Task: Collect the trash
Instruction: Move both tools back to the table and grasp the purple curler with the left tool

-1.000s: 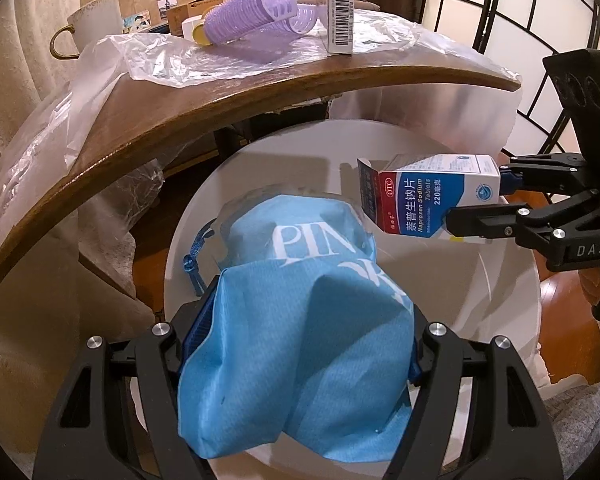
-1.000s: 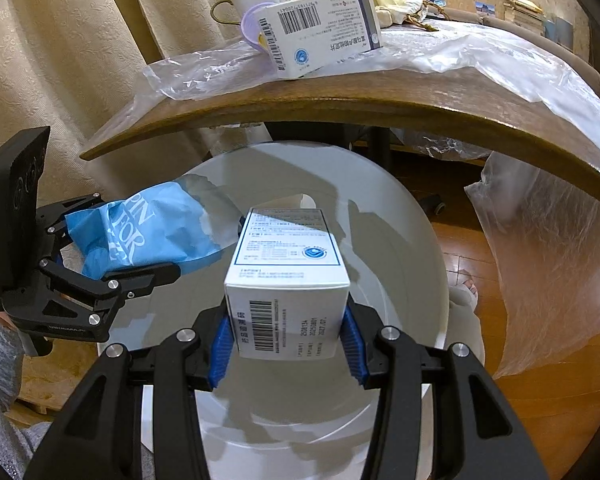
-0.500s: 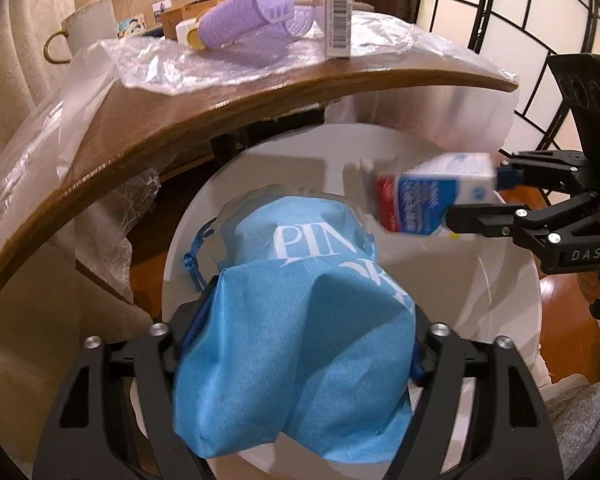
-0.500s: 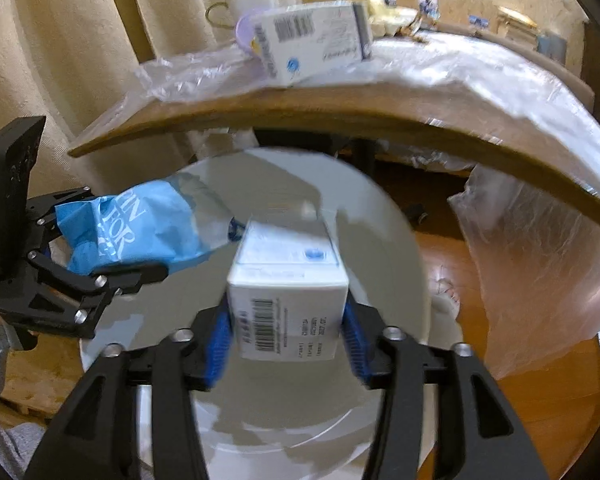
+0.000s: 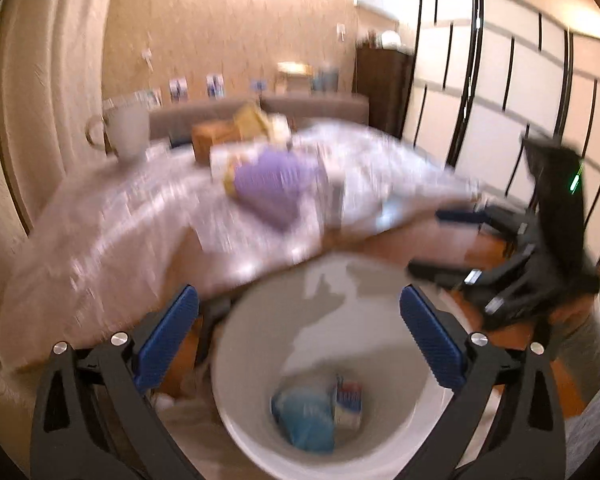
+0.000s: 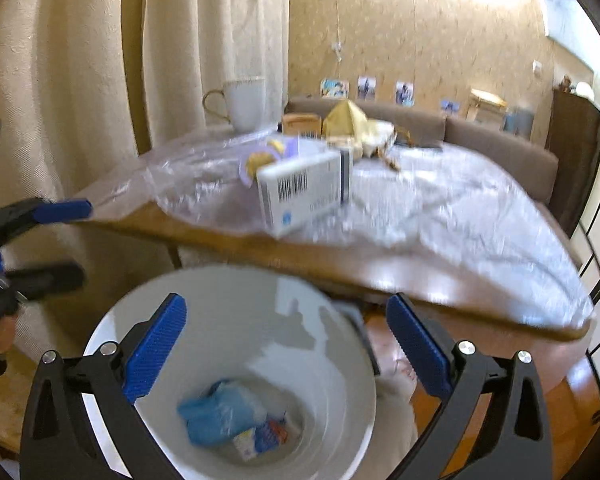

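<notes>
One wooden table (image 6: 380, 268), its curved edge bare and brown, fills the middle of both views under one crinkled sheet of clear plastic (image 6: 440, 208) that drapes over the near edge. Below that edge stands one round white bin (image 6: 228, 320), smooth-walled and open at the top, with bare wooden floor showing to its right.

Two pieces of trash lie at the bottom of the bin, touching: one crumpled blue bag (image 5: 308, 420) and one small medicine box (image 5: 348, 400) printed red, white and blue.

Two grippers hang above the bin. The left gripper (image 5: 300, 332) and the right gripper (image 6: 286, 340) each show two blue ribbed pads on black fingers; both sets of jaws are opening, spread wide, with nothing between them but the bin's mouth below. Each gripper also appears at the side of the other's view, clear of the table edge.

On the table sit one white box (image 6: 304, 192) with a barcode, lying tilted on the plastic; one purple ribbed roller (image 5: 272, 184) just behind it; one white cup (image 6: 242, 102) with a thin gold handle at the far left corner; and one crumpled yellowish wrapper (image 6: 352, 124) beside a small brown carton (image 5: 212, 140). Motion blur softens finer details.
</notes>
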The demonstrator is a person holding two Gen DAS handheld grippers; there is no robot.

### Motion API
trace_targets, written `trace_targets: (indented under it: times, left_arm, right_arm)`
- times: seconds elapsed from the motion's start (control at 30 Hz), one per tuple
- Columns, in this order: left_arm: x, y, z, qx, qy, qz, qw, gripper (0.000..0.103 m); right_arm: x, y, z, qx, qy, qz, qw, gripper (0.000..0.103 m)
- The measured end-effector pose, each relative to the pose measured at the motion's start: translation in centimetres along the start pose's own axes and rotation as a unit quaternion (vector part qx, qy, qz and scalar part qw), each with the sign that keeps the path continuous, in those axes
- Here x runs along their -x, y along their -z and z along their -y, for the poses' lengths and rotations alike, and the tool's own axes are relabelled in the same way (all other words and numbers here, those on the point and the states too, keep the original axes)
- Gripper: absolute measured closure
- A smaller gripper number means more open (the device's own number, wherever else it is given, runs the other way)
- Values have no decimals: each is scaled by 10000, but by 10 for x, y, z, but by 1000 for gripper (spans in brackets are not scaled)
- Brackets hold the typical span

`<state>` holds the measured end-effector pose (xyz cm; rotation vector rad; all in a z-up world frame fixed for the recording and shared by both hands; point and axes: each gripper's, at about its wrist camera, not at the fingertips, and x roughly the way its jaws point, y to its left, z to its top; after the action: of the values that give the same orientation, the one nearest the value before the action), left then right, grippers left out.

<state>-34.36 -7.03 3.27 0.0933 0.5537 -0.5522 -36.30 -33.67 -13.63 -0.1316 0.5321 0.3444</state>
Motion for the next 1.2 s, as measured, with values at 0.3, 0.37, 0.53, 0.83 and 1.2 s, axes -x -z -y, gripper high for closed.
trace_targets:
  times: [0.3,0.37,0.53,0.83,1.2]
  left_arm:
    - [-45,-61,-40,1167,286,-264,9924,2]
    - [-66,-70,-49,1611,695,-568,9829,2]
    - [-111,-80,-56,2347,1224,-1118,9578,2]
    - [-155,-84,-62,2819,1427,-1589,9354,21]
    - [-156,-85,-79,2131,488,-1481,9645,45]
  right_arm:
    - [-39,-31,-10,-27,257,153,9995,4]
    - [-45,-34,-9,-102,300,181,9993,4]
    - [-52,-41,0,-304,257,368,9985,4]
    - [-68,-52,0,-283,315,424,9982,25]
    - [-77,-53,7,-294,451,327,9980,44]
